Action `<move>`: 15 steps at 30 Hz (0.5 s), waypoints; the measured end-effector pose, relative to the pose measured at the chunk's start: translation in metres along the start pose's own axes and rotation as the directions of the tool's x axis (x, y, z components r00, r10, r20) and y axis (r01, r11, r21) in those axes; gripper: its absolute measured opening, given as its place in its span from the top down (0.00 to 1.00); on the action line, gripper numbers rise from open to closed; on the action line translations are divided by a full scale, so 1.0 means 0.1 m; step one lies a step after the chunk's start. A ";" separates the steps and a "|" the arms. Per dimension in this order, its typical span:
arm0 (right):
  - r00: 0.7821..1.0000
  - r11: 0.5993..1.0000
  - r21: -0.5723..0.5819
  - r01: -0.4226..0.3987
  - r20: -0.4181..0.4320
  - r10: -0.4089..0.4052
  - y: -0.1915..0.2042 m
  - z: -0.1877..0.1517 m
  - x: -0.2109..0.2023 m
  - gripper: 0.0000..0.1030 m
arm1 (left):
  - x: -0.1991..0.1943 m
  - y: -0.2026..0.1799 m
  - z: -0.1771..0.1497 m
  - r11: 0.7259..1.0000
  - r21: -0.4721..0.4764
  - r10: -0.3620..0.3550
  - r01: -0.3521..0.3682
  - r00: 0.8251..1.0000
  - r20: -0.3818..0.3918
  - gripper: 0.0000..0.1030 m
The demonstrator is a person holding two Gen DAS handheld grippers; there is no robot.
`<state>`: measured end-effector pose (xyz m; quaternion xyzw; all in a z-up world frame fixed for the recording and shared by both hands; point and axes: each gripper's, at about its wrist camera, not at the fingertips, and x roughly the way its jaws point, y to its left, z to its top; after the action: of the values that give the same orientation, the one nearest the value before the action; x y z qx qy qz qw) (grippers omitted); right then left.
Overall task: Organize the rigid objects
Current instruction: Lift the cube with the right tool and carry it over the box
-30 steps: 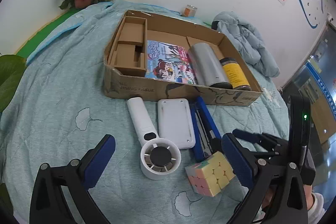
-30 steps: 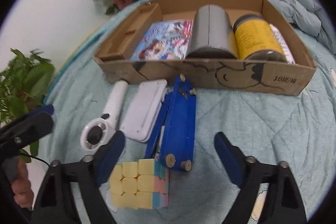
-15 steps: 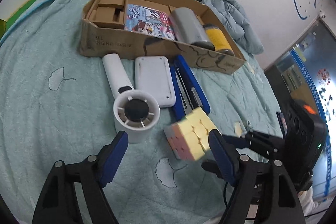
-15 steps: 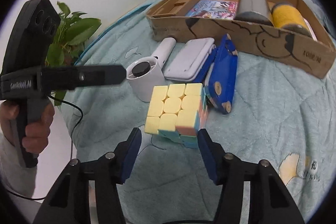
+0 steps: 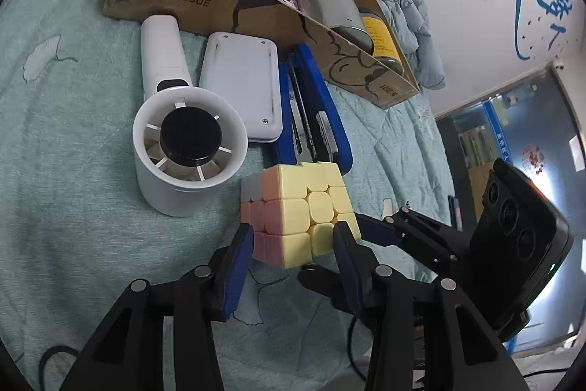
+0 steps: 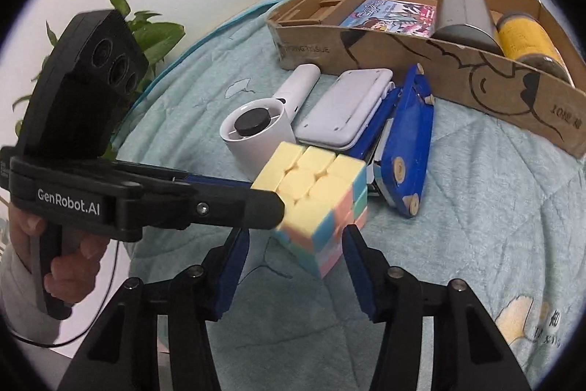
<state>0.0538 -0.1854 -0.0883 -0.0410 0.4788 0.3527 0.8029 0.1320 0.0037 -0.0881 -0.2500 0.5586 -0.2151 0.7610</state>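
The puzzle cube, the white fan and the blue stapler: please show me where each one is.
puzzle cube [image 5: 293,207], left wrist view, on its yellow face.
white fan [image 5: 190,138], left wrist view, on its black hub.
blue stapler [image 6: 408,149], right wrist view, on its blue side.

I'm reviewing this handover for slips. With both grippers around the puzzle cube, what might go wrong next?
The left gripper is closing on the cube near its lower corner, so the cube may twist out. Its fingers crowd the right gripper and could collide. A dropped cube could knock the fan.
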 end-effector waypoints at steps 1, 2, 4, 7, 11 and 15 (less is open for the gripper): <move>1.000 1.000 -0.017 0.019 -0.003 -0.019 0.01 0.01 0.03 0.49 | 0.00 0.02 0.01 1.000 -0.017 -0.013 0.013 1.000 -0.004 0.58; 0.999 0.999 -0.032 0.042 -0.012 -0.042 0.03 0.00 0.07 0.49 | 0.01 0.05 0.02 0.999 -0.032 -0.023 0.023 1.000 -0.008 0.58; 0.999 0.999 -0.020 0.047 -0.025 -0.047 0.00 -0.03 0.12 0.49 | 0.04 0.09 0.02 0.998 -0.047 -0.042 0.041 0.999 -0.019 0.57; 0.998 0.999 0.034 0.039 -0.050 -0.037 -0.06 -0.08 0.23 0.49 | 0.10 0.15 0.00 0.997 -0.061 -0.050 0.048 0.998 -0.031 0.47; 0.998 0.997 0.039 0.063 -0.032 -0.062 -0.03 -0.11 0.24 0.49 | 0.16 0.11 -0.01 0.998 -0.045 -0.048 0.047 0.999 -0.020 0.42; 0.995 0.995 0.017 0.095 -0.024 -0.095 0.03 -0.10 0.24 0.50 | 0.14 0.03 -0.02 0.999 0.017 -0.037 0.037 0.999 -0.009 0.49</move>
<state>0.0515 -0.1748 -0.1123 -0.0605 0.4888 0.3092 0.8135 0.1337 -0.0030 -0.1005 -0.2528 0.5554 -0.2349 0.7566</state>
